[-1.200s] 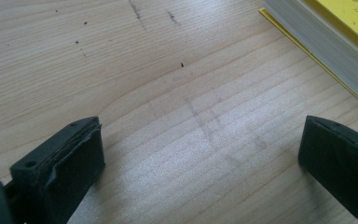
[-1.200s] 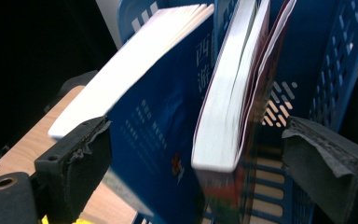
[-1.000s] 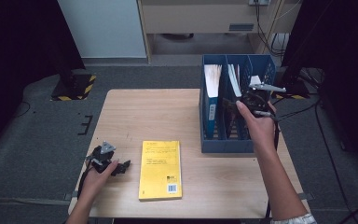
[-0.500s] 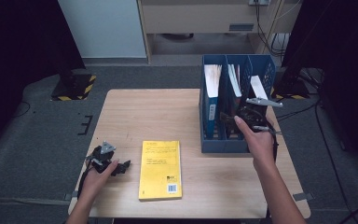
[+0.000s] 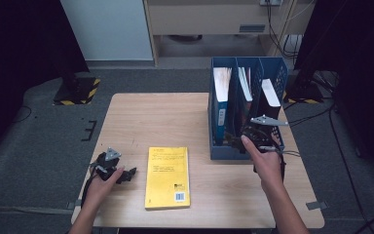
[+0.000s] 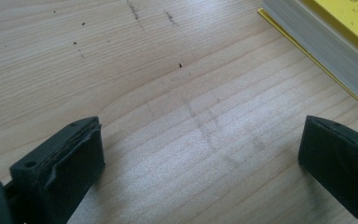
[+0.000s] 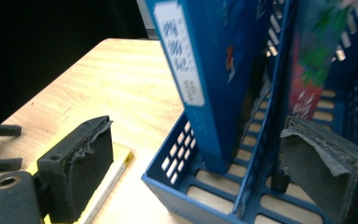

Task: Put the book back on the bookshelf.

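Observation:
A yellow book [image 5: 168,178] lies flat near the table's front edge; its corner and page edges [image 6: 326,42] show in the left gripper view. Just left of it my left gripper [image 5: 128,173] rests low over the bare wood, and its jaws [image 6: 203,140] are open with nothing between them. A blue file rack [image 5: 229,152] stands at the right with a book in each of its three slots. My right gripper [image 5: 248,139] hangs at the rack's front wall [image 7: 177,154], open and empty. A blue book [image 7: 205,70] leans in the left slot ahead of it.
A second book with a red and green cover [image 7: 317,60] stands in the middle slot. The table's left half [image 5: 151,122] is bare wood. Dark floor, cables and a cabinet lie beyond the far edge.
My right hand has come down and toward the person, from the top of the rack to its front wall, jaws still open. The left hand and the yellow book have not moved.

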Tool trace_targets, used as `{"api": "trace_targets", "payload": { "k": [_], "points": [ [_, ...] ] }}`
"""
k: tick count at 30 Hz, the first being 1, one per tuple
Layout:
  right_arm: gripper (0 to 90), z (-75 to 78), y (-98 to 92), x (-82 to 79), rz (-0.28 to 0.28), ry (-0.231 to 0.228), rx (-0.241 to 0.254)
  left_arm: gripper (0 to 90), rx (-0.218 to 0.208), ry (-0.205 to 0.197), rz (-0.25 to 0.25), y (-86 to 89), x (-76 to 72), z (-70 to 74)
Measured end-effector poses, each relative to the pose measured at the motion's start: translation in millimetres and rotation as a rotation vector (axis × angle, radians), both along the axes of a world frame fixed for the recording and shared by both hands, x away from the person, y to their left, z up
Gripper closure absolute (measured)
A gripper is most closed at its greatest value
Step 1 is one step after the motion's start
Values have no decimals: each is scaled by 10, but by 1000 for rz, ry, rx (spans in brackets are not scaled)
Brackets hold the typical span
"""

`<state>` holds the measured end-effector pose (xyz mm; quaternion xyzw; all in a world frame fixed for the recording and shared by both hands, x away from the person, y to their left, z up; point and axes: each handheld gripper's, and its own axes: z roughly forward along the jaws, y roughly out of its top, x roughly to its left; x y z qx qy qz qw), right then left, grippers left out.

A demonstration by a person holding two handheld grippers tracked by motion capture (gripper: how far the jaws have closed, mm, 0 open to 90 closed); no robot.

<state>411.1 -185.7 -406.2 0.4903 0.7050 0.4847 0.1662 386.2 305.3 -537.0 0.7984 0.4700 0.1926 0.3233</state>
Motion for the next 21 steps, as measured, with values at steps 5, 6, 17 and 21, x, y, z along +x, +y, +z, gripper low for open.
{"api": "trace_targets", "payload": {
  "k": [5,6,17,21],
  "points": [
    [102,-89,89,-79,26,-9,-6,0,0,0,-1,-2,1,0],
    [102,-108,110,-94,33,-5,-7,0,0,0,-1,-2,1,0],
    [112,-314,296,-196,88,17,-42,0,0,0,-3,-4,1,0],
    [114,-373,359,-224,102,28,-50,0,0,1,-3,-7,2,0]
  ]
}}
